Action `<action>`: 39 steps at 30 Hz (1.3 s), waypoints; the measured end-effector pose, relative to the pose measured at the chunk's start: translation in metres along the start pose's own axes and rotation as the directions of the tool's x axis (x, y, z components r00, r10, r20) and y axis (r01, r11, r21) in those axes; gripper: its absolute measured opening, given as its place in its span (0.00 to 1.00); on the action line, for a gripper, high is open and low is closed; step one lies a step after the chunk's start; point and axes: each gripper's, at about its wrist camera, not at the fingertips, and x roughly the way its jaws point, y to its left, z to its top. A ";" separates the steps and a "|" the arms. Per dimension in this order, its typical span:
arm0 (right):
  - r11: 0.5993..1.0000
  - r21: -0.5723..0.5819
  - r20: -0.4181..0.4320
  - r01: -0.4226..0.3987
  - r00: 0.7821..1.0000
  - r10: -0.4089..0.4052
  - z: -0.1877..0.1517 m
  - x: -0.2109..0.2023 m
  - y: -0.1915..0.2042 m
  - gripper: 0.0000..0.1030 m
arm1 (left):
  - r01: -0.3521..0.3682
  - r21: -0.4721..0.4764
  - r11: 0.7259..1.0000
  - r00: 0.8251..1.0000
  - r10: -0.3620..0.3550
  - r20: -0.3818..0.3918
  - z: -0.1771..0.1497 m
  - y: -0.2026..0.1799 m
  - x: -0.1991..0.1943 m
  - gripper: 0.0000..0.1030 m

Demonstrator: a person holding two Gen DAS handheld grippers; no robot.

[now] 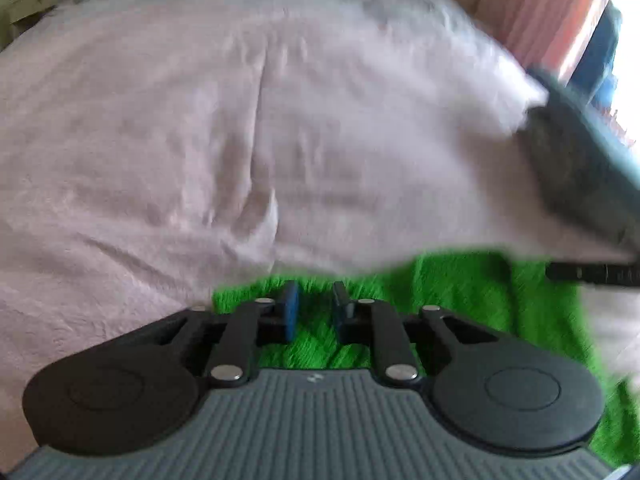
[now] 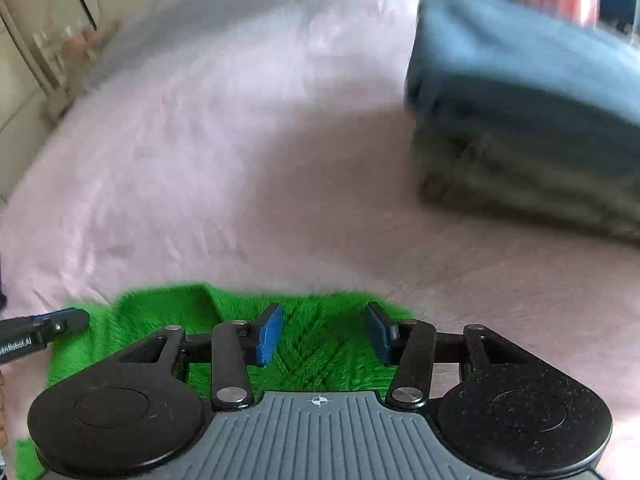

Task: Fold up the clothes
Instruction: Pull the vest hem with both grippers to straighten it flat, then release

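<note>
A bright green knit garment (image 1: 440, 300) lies on the pink bedspread (image 1: 200, 140), right below both grippers. My left gripper (image 1: 316, 312) hovers over its edge, open by a narrow gap, with nothing between the blue pads (image 1: 291, 312). In the right wrist view the same green garment (image 2: 312, 352) fills the space under my right gripper (image 2: 324, 332), which is open wide and holds nothing. One tip of the left gripper (image 2: 44, 328) shows at the left of that view, and the right gripper's tip (image 1: 592, 274) shows at the right edge of the left wrist view.
A stack of folded blue and grey-green clothes (image 2: 520, 120) sits on the bed to the right, also visible as a stack (image 1: 580, 152) in the left wrist view. The pink bedspread (image 2: 200, 180) stretches ahead. Cream furniture (image 2: 24, 80) stands at far left, a pink curtain (image 1: 540, 12) at far right.
</note>
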 end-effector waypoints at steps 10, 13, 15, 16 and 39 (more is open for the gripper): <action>0.918 -0.379 -0.222 -0.117 0.975 0.033 -0.158 -0.079 0.060 0.49 | 0.067 0.117 0.991 0.995 -0.059 -0.074 -0.134 -0.035 -0.092 0.21; 0.902 -0.426 -0.238 -0.070 0.971 -0.036 -0.198 -0.109 0.037 0.49 | 0.024 0.083 0.996 0.992 -0.013 -0.128 -0.184 -0.033 -0.119 0.21; 0.899 -0.438 -0.263 -0.032 0.960 -0.094 -0.219 -0.137 0.016 0.49 | 0.007 0.062 0.998 0.987 0.003 -0.162 -0.213 -0.034 -0.147 0.22; 0.896 -0.444 -0.280 -0.014 0.952 -0.123 -0.224 -0.145 0.009 0.49 | -0.007 0.070 0.998 0.983 0.020 -0.185 -0.227 -0.035 -0.160 0.22; 0.919 -0.364 -0.387 -0.150 0.922 -0.003 -0.317 -0.226 0.035 0.49 | -0.133 0.162 0.978 0.945 0.174 -0.278 -0.324 -0.119 -0.261 0.30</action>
